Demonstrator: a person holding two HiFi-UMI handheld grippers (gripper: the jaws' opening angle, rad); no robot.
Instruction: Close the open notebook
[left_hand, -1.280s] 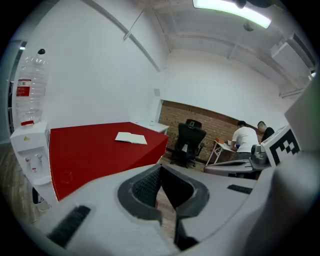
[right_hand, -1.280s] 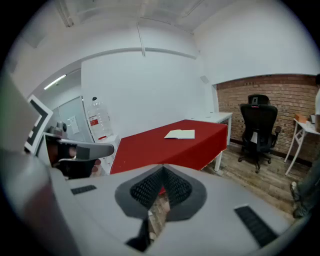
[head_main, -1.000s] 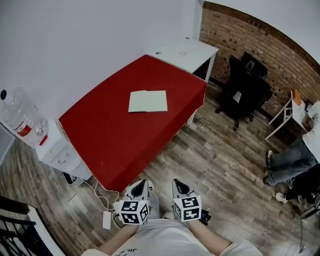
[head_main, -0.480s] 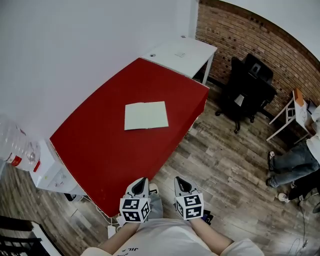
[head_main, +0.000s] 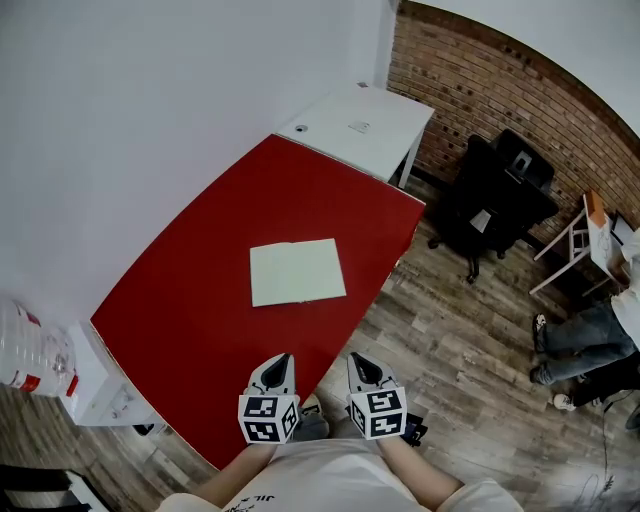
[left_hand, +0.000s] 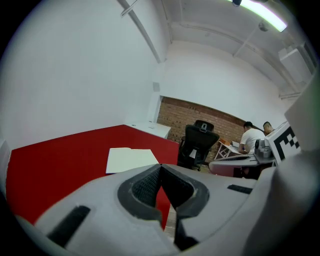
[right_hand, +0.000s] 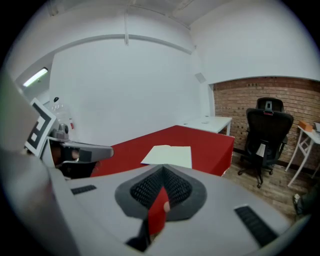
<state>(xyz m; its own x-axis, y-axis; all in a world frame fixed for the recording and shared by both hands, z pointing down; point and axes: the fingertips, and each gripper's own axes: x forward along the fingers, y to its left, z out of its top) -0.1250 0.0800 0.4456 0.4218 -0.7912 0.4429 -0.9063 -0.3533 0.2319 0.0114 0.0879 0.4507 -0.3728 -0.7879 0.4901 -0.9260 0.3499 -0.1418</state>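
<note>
Notebook (head_main: 297, 272), head view: lies open and flat, pale pages up, at the centre of the frame on the red table (head_main: 190, 310). It is well apart from both grippers. The left gripper (head_main: 282, 357) and the right gripper (head_main: 356, 357) sit side by side at the bottom centre, over the table's near corner, noses toward the book. A white desk (head_main: 360, 120) abuts the table's far end at the upper centre, and a black office chair (head_main: 500, 190) stands at the upper right.

Left gripper view: I read the jaws as closed together, pads meeting at the tips with nothing between them. The notebook shows just above them, left of centre.

Right gripper view: the jaws are likewise together at the tips and empty. Only a sliver of red tabletop shows through the slot lower down. The notebook lies at the centre, beyond the nose.

Handling, my judgement: a thin, light paper item with limp leaves and likely a pliable cover. It is prone to skate on the smooth red top if pushed from the side. I would get a jaw tip under the free outer edge of one half and fold it over the centre crease. The other gripper would press the opposite half down.
</note>
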